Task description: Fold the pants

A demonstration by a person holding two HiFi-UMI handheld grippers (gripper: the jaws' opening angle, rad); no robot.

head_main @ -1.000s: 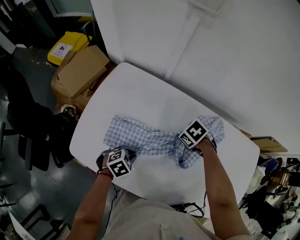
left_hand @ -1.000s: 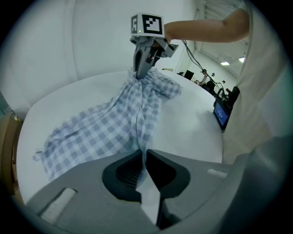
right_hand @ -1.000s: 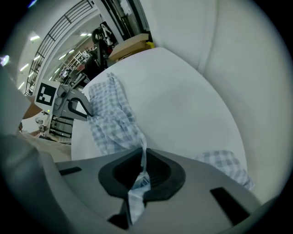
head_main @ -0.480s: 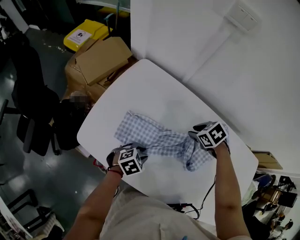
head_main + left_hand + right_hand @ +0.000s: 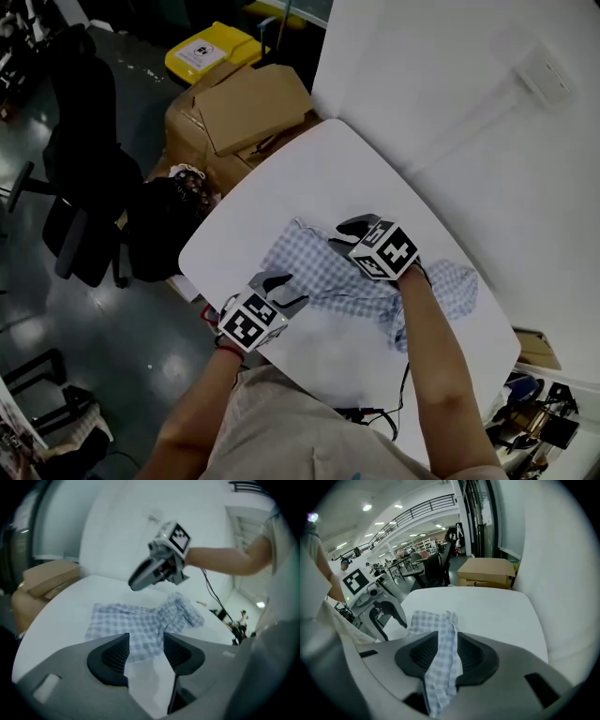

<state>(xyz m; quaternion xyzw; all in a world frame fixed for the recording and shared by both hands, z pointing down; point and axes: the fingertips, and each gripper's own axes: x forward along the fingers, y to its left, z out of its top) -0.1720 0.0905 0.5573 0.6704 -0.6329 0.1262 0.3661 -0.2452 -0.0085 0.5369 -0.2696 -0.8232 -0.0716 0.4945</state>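
The blue-checked pants (image 5: 314,267) lie crumpled across the white table (image 5: 309,178). My right gripper (image 5: 345,234) hovers over their left half. Its jaws are closing with a fold of the checked cloth (image 5: 440,634) pinched between the pads and trailing down to the table. My left gripper (image 5: 286,289) is near the table's front edge, just short of the pants (image 5: 136,620). Its jaws (image 5: 145,651) are opening and nothing is between them. In the left gripper view the right gripper (image 5: 140,576) hangs above the cloth. The right gripper view shows the left gripper (image 5: 389,616) at the left.
Cardboard boxes (image 5: 239,108) and a yellow bin (image 5: 211,52) stand beyond the table's far left edge. A black chair (image 5: 89,169) and a dark bag (image 5: 173,220) are on the floor at the left. A white wall (image 5: 450,75) runs behind the table.
The right gripper has swung left from the pants' right end to over their left half. The left gripper has lifted off the pants' near edge and its jaws have opened.
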